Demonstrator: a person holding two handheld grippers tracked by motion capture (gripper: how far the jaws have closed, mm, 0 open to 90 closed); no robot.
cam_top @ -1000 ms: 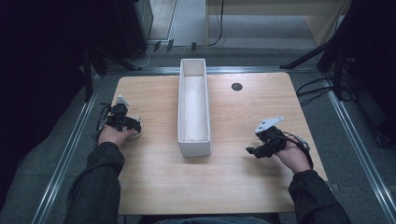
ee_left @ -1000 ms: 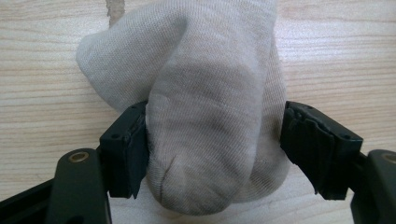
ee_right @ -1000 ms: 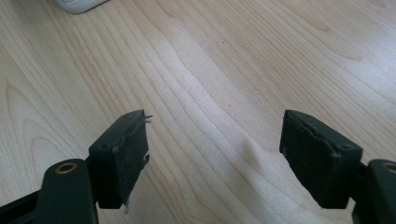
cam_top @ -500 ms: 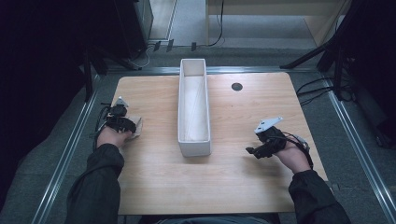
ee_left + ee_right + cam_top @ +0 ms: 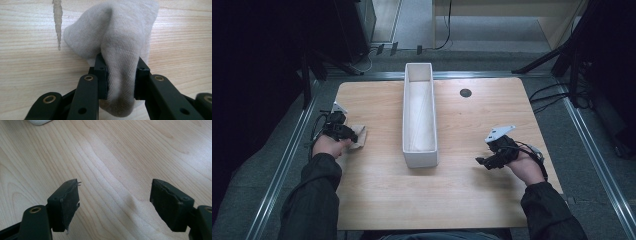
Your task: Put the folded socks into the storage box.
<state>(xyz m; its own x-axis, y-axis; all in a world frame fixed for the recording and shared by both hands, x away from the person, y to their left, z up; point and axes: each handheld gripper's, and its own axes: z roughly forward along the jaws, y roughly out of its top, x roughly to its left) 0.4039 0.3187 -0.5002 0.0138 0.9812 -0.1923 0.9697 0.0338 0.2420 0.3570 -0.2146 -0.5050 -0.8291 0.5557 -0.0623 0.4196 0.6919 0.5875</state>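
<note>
A beige knitted cloth, perhaps a sock (image 5: 120, 45), is pinched between the jaws of my left gripper (image 5: 121, 77), which is shut on it just above the wooden table. From above, the cloth (image 5: 358, 135) lies at the table's left edge under my left gripper (image 5: 343, 131). A long white rectangular bin (image 5: 418, 150) stands lengthwise in the table's middle, to the right of that cloth. My right gripper (image 5: 483, 162) hovers at the right side of the table, and its jaws stand wide apart (image 5: 115, 205) over bare wood with nothing between them.
A small black round mark (image 5: 465, 92) sits on the tabletop at the far right of the bin. Metal rails (image 5: 287, 155) run along the table's sides. Cables (image 5: 552, 95) lie on the floor at the right. A corner of the white bin (image 5: 38, 122) shows at the top left of the right gripper view.
A beige cloth has come into sight beside my left gripper, drawn slightly to the right. My right gripper has stayed where it was.
</note>
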